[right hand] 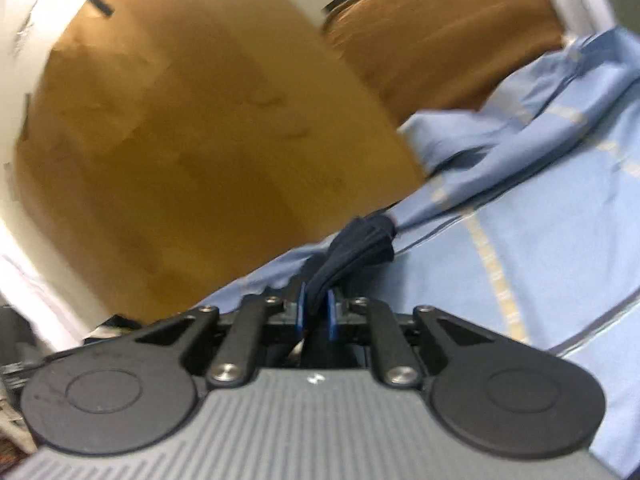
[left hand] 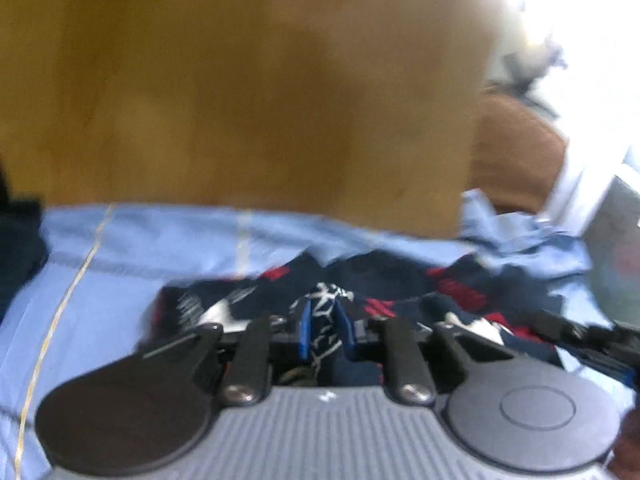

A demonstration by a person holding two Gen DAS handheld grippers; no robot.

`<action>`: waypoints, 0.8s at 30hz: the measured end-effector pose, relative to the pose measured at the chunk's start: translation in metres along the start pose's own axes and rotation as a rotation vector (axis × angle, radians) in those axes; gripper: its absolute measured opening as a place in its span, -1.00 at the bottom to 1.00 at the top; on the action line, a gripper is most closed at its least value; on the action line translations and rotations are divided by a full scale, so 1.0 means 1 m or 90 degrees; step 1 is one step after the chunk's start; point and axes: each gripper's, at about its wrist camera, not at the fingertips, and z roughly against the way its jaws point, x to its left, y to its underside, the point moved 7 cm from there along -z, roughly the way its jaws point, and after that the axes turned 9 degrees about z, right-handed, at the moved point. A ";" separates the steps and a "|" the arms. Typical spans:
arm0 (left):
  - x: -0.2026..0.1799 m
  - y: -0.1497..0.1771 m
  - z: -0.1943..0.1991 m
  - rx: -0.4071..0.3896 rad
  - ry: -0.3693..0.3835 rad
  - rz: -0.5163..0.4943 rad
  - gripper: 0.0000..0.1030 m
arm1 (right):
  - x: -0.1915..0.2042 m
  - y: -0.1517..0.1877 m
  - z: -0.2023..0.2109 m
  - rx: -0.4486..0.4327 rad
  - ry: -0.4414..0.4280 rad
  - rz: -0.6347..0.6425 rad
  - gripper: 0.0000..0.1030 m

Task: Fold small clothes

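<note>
Place: on a bed spread with a pale blue sheet with cream and dark stripes (left hand: 168,248), a large tan cardboard-coloured panel (left hand: 248,92) fills the far side from 10 to 1 o'clock.
Garment: a small navy cloth garment with red and white printed patches (left hand: 400,280) lies bunched on the sheet, straight ahead at 12 o'clock of the left wrist view.
Left hold: the left hand-held gripper (left hand: 326,334) is nearly closed, its blue pads pinching a white-patterned fold of the garment.
Right hold: the right hand-held gripper (right hand: 316,310) is nearly closed too, clamping a twisted navy edge that runs off toward 1 o'clock.
Progress: judged early; the cloth looks crumpled and no neat fold shows, so spreading and folding appear still to come.
Room: open sheet lies at 3 o'clock of the right view; a brown cushion (right hand: 440,36) and the panel close off 10 to 1 o'clock.
</note>
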 end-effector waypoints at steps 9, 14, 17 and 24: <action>0.012 0.001 0.003 0.005 0.000 0.045 -0.28 | -0.015 -0.001 -0.003 0.042 0.118 0.100 0.12; -0.017 0.010 -0.003 0.008 -0.034 -0.047 -0.31 | -0.009 -0.010 -0.011 0.067 0.129 0.189 0.28; -0.024 0.022 -0.015 0.030 -0.066 -0.095 -0.95 | -0.018 -0.003 -0.026 0.121 0.115 0.180 -0.67; -0.015 0.000 0.015 -0.036 -0.041 -0.062 -0.95 | 0.046 -0.030 0.006 -0.030 0.103 0.308 -0.72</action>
